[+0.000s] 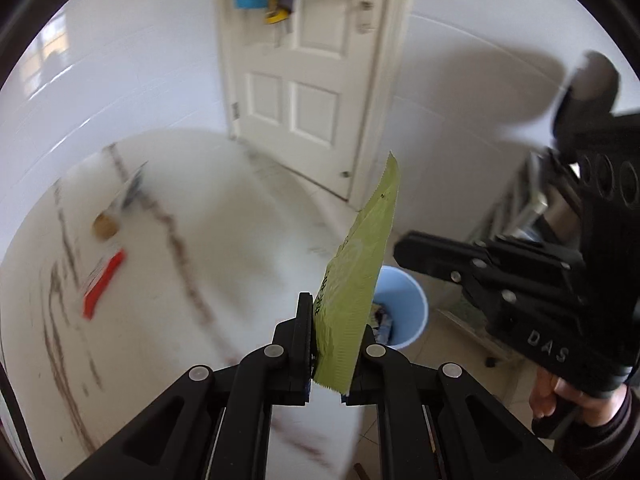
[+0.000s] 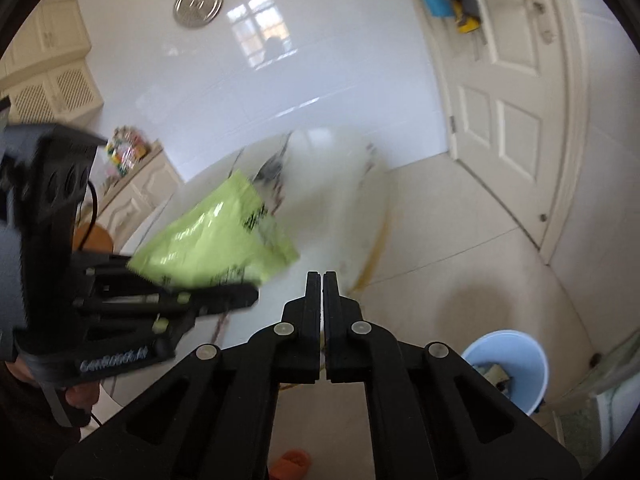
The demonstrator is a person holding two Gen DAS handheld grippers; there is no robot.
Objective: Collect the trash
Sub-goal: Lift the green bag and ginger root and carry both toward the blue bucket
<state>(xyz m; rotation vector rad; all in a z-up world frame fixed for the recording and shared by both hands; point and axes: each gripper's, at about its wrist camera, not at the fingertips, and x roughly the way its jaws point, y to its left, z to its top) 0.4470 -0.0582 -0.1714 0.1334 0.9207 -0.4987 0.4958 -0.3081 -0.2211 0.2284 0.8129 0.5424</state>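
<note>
Between the two black fingers of the left gripper [image 1: 328, 344] sits a flat green plastic snack wrapper [image 1: 360, 264] with zigzag edges. The fingers pinch its bottom end, and the rest of the wrapper sticks up and away from the claw, leaning a little to the right. In the right wrist view the same green wrapper [image 2: 216, 236] fans out above the left gripper [image 2: 240, 296], over the edge of the white marble table [image 2: 320, 208].

The right gripper [image 2: 322, 280] holds nothing. Its two fingers are pressed together with only a thin line between them. In the left wrist view it [image 1: 404, 248] hangs to the right of the wrapper, near it but not touching.

A round light blue plastic bin [image 1: 412, 308] stands on the pale tiled floor [image 2: 460, 240], below and behind the wrapper. Some trash already lies inside the bin.

Back on the table a red and white wrapper [image 1: 102, 282] and a small round brown thing [image 1: 105, 226] lie well apart from both claws. They look blurry.
</note>
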